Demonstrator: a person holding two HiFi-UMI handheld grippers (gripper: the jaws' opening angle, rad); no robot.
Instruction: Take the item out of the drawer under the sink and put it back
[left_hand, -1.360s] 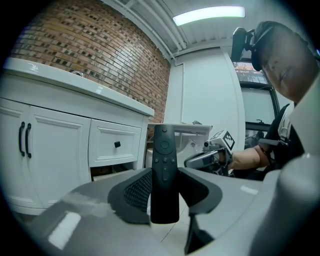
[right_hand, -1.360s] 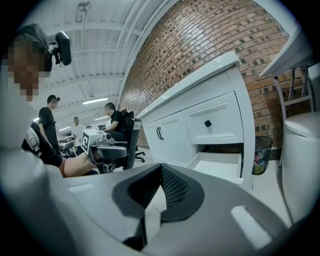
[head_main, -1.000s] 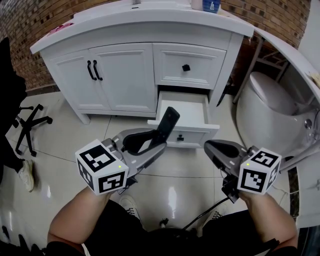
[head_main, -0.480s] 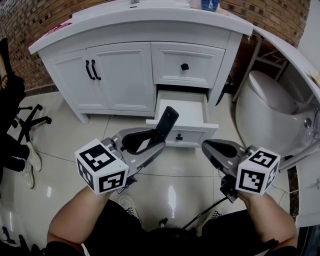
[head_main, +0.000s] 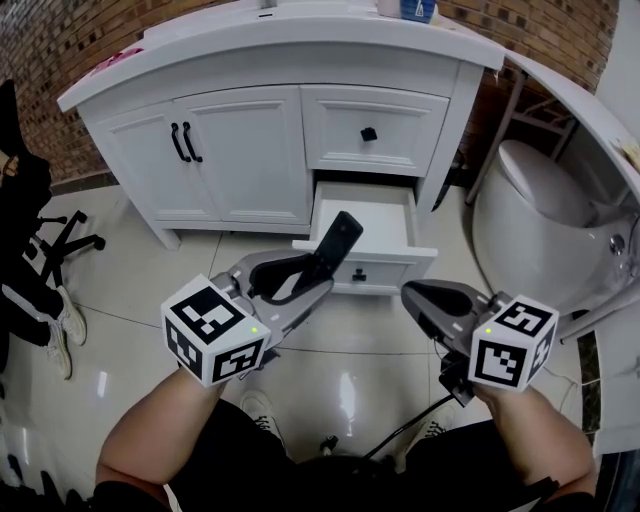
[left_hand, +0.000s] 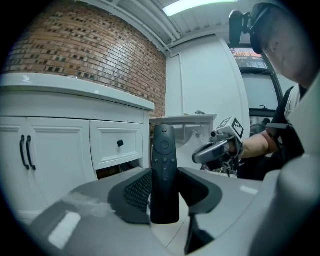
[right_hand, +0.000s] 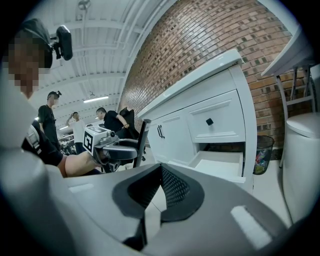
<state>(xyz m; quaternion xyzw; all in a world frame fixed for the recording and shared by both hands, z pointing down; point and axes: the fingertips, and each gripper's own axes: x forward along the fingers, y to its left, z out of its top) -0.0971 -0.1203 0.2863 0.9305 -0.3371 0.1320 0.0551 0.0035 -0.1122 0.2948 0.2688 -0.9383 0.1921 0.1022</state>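
A black remote control (head_main: 335, 248) stands nearly upright between the fingers of my left gripper (head_main: 312, 278), which is shut on its lower half. It hangs in front of the open lower drawer (head_main: 398, 216) of the white sink cabinet (head_main: 240, 150), just above the drawer's front panel. In the left gripper view the remote (left_hand: 164, 160) fills the gap in the left gripper (left_hand: 165, 176), buttons facing the camera. My right gripper (head_main: 412, 295) is held to the right of the drawer, shut and empty. In its own view the right gripper (right_hand: 160, 170) has its pads touching, with the drawer (right_hand: 220, 162) ahead.
A white toilet (head_main: 545, 215) stands right of the cabinet, with a bin (right_hand: 261, 152) between them. An office chair base (head_main: 60, 250) and a bystander's legs (head_main: 45, 320) are at the left. The upper drawer (head_main: 375, 130) and both doors are closed.
My left gripper has rolled a little and shifted slightly right, still holding the remote. The right gripper has stayed where it was.
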